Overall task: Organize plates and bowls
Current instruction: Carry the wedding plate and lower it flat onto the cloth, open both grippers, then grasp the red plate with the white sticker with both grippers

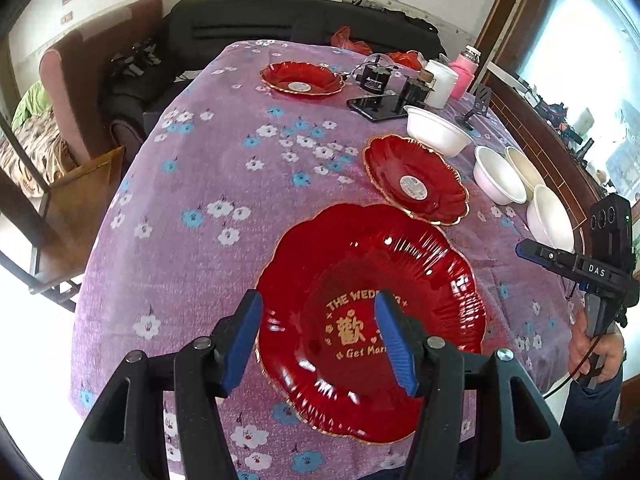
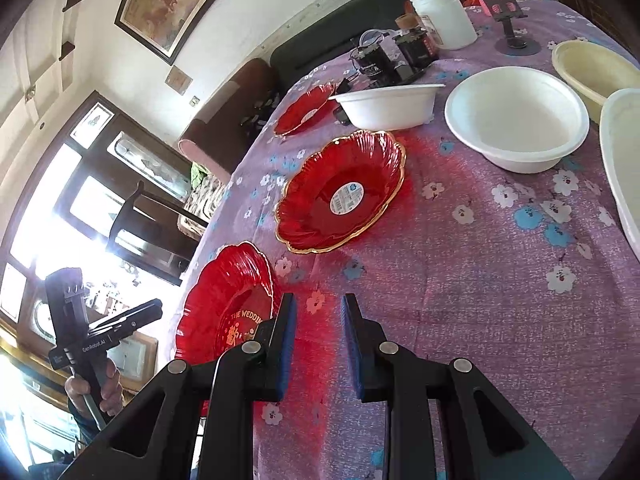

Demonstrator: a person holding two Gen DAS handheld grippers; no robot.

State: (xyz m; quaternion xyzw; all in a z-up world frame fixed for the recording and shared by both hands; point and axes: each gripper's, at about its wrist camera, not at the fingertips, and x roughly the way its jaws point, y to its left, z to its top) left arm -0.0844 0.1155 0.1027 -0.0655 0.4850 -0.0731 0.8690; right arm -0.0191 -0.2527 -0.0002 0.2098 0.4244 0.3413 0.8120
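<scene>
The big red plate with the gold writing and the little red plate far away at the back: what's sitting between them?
Another red plate with a sticker lies between the lettered plate and the far plate, a bit to the right. Otherwise just flowery tablecloth, in the left wrist view.

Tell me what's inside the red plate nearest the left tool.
The nearest red plate holds no dishes, only gold lettering printed in its centre. The left tool, open above it, covers part of the words.

Bowls (image 1: 500,180) and plates (image 1: 416,180) are crowding the table's (image 1: 200,184) right edge; its left half is lying open.
</scene>
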